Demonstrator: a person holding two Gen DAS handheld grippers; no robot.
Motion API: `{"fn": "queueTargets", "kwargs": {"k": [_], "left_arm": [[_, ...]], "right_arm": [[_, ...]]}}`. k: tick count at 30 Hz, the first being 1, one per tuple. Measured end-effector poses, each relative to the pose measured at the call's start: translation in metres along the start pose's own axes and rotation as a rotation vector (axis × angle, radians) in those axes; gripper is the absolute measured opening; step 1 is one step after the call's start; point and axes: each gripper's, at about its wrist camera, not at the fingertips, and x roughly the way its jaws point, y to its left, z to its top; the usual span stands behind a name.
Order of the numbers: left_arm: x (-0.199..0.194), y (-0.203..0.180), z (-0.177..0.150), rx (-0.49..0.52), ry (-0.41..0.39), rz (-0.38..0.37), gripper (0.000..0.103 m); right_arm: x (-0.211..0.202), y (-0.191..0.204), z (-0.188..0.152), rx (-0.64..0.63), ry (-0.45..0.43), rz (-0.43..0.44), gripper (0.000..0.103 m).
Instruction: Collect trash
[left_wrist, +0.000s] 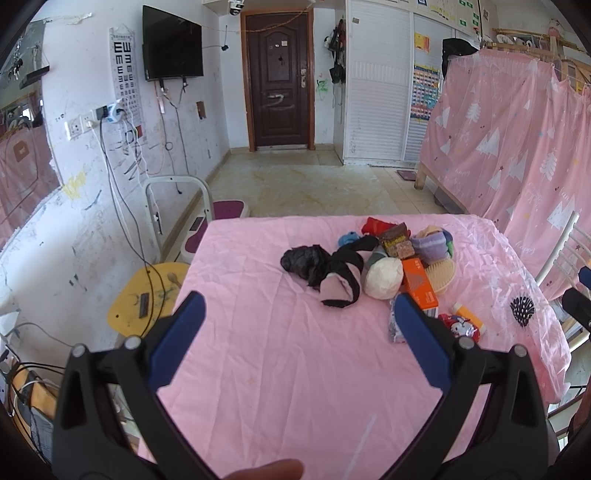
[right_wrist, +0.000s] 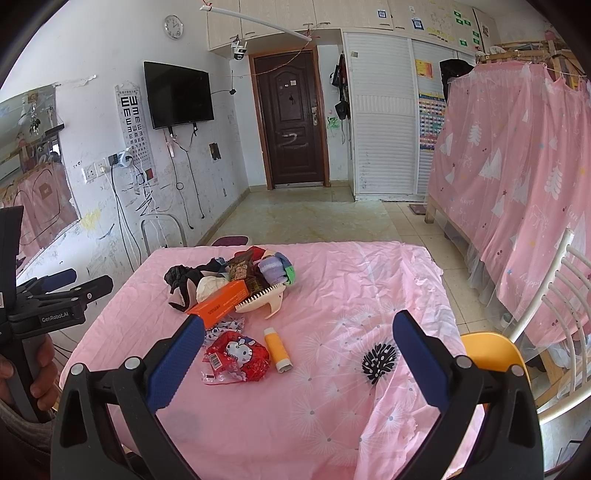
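I held both the left gripper (left_wrist: 301, 314) and right gripper (right_wrist: 299, 334) wide, empty; the red wrapper (right_wrist: 236, 356) and yellow tube (right_wrist: 277, 350) lay near, the orange box (right_wrist: 221, 302) beyond.

A bench draped in a creased pink cotton cloth (right_wrist: 332, 280) carries everything. Toward its far side sits a heap: a crumpled black plastic bag (left_wrist: 304, 260), a black and pink garment (left_wrist: 340, 286), a cream ball of crumpled paper (left_wrist: 384, 277), an orange cardboard box (right_wrist: 221, 301), a cream plastic comb (right_wrist: 264, 297) and rolled striped socks (right_wrist: 275, 267). Nearer lie a red cartoon-cat snack wrapper (right_wrist: 236, 356) and, just beside it, a small yellow tube (right_wrist: 277, 350), each flat on the cloth.
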Motion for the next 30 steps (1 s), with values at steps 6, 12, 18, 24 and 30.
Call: {"fn": "queueTargets", "kwargs": {"k": [6, 12, 18, 24, 30], "left_arm": [[-0.0001, -0.0001, 0.0002, 0.002, 0.000, 0.000, 0.098], [0.0006, 0.0021, 0.0000, 0.002, 0.001, 0.002, 0.098], [0.0007, 0.0018, 0.0001, 0.004, 0.002, 0.003, 0.098], [0.0011, 0.0027, 0.0001, 0.004, 0.002, 0.003, 0.098], [0.0008, 0.0012, 0.0002, 0.005, 0.002, 0.005, 0.098]], "right_arm": [[-0.0013, 0.0022, -0.0006, -0.003, -0.001, -0.001, 0.092], [-0.0012, 0.0020, -0.0004, -0.005, 0.001, 0.000, 0.092], [-0.0012, 0.0028, -0.0004, -0.004, 0.002, 0.000, 0.092], [-0.0013, 0.0031, -0.0004, -0.005, 0.001, 0.000, 0.092], [-0.0011, 0.0031, -0.0003, -0.005, 0.001, -0.001, 0.092]]}}
